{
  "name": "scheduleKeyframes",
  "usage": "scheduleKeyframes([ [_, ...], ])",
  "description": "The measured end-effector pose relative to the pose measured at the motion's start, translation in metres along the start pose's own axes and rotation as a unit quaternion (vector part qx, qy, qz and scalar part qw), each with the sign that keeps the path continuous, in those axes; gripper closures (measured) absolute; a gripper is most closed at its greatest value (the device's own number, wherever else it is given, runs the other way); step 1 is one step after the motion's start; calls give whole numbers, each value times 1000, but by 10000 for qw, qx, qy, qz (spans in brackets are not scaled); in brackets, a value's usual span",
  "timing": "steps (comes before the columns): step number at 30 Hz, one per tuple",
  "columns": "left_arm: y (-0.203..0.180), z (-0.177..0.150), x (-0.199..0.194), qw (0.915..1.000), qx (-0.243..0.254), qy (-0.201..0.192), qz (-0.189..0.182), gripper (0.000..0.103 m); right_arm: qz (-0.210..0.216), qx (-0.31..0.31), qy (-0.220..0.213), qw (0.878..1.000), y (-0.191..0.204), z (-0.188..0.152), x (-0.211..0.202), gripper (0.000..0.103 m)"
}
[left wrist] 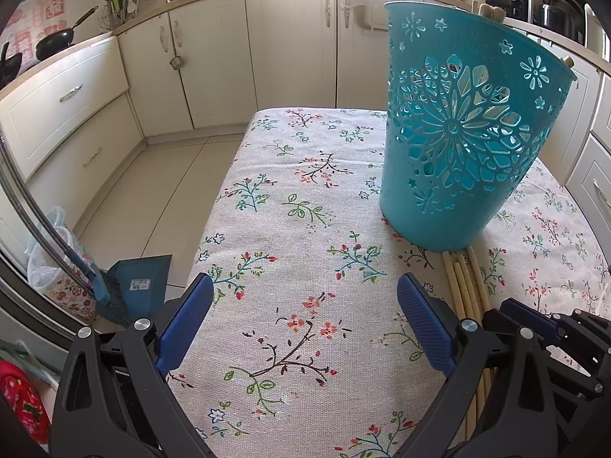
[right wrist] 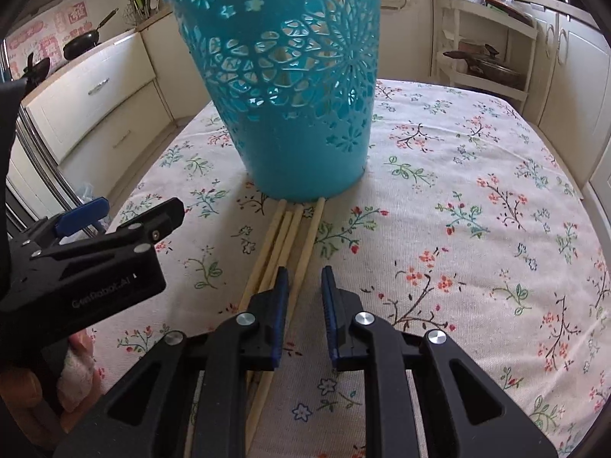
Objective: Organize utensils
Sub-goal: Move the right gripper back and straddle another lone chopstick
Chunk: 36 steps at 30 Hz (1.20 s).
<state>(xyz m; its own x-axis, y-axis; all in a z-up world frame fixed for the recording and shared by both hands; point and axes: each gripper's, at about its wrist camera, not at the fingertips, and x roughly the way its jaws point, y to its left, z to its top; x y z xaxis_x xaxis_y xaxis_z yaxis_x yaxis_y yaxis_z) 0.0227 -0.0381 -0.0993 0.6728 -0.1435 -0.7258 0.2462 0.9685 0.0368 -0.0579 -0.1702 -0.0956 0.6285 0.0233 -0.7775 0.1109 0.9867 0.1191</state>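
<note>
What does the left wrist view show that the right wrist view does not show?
Only the left wrist view: the left gripper with jaws wide open over bare tablecloth, a blue dustpan on the floor, and stick ends rising above the basket's rim.

Only the right wrist view: the right gripper, its jaws narrow, one chopstick lying between them unpinched, and a white shelf rack.

Both: the turquoise cut-out basket on the floral tablecloth, and wooden chopsticks lying against its base.
</note>
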Motion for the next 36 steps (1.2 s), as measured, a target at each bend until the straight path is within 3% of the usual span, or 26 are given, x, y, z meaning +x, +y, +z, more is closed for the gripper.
scheduleKeyframes([
  [4, 1, 0, 0, 10000, -21, 4, -8, 10, -33, -74, 77, 9999, -2, -2, -2, 93],
  [13, 1, 0, 1, 10000, -7, 18, -42, 10, -61, -8, 125, 9999, -11, -19, -17, 94],
  [36, 3, 1, 10, 9995, -105, 235, -162, 10, 163, 133, -17, 9998, -19, -13, -10, 94],
])
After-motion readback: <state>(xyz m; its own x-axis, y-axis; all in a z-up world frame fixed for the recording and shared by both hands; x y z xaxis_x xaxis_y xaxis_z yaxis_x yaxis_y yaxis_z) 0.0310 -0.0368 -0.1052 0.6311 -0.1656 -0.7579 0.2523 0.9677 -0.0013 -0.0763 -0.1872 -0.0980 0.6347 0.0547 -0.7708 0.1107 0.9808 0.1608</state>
